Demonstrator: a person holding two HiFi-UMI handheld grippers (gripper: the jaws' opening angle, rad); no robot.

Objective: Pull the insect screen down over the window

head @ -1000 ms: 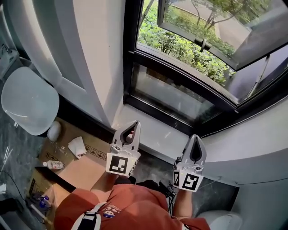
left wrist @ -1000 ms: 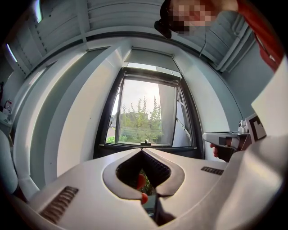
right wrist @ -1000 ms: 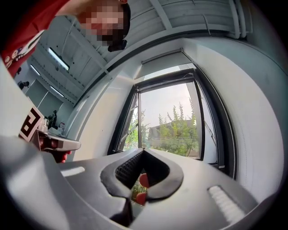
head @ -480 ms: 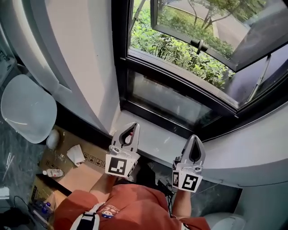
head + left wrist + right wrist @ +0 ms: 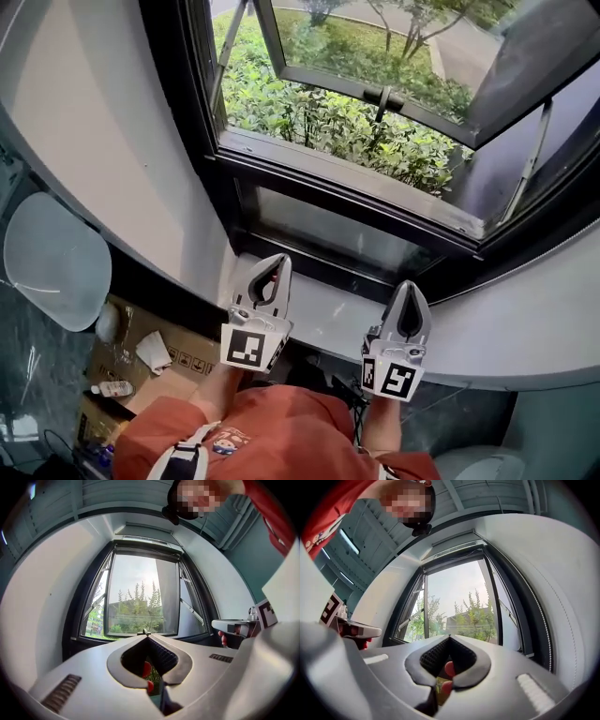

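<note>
Window (image 5: 330,161) ajar onto shrubs (image 5: 319,117); below it, left gripper (image 5: 275,262) and right gripper (image 5: 410,289), jaws pressed together, empty.

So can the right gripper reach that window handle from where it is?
Probably, with a stretch. Nothing stands between the right gripper and the window handle, but the sash is swung outward beyond the sill, and the jaws are shut, so they'd need opening first.

Dark floor (image 5: 21,370), flattened cardboard (image 5: 167,380) on it, crumpled paper (image 5: 150,352) and small bottle (image 5: 112,387) on the cardboard
</note>
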